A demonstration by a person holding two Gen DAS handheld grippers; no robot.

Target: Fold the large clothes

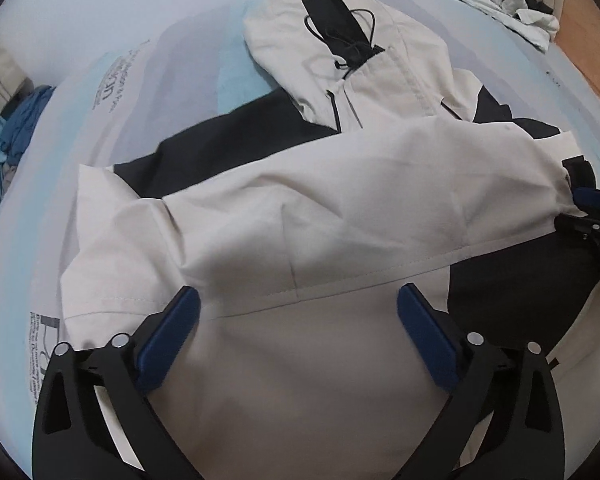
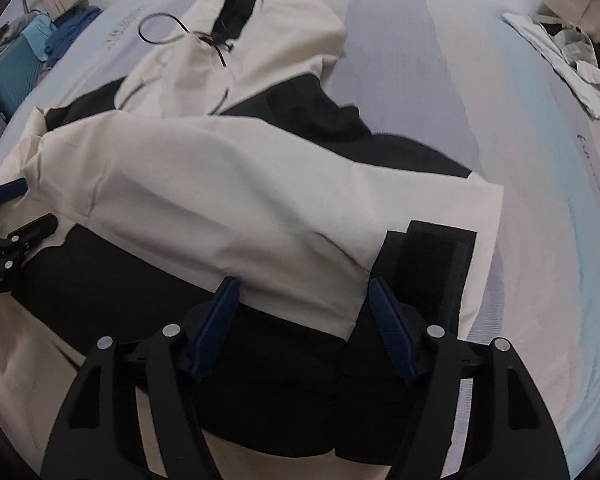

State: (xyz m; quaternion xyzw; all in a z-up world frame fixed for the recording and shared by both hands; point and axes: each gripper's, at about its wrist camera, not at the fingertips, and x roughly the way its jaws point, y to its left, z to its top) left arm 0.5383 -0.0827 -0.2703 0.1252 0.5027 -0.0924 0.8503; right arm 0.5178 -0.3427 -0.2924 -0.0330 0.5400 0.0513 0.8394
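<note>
While a cream-and-black hooded jacket [image 1: 300, 184] lies spread across a pale sheet-covered bed [image 1: 100, 20], two hand-held tools hang over it, both pointing steeply down. One cream sleeve [image 2: 228, 200] is folded across the jacket's chest, its black cuff [image 2: 424, 268] lying near the garment's right edge. At the far end sits the hood [image 1: 332, 44], with a black drawcord [image 2: 160, 34] looping out of it onto the sheet. Over the sleeve's lower seam, the left tool [image 1: 298, 312] has its blue pads spread wide, and no cloth is pinched between them. Near the cuff end of the sleeve, the right tool [image 2: 302, 300] stands partly open; sleeve fabric lies in the gap between its pads, but neither pad visibly presses on it. More clothes [image 1: 508, 8], pale and crumpled, are heaped at the bed's far corner, and blue items [image 2: 16, 60] are piled beside the bed.
</note>
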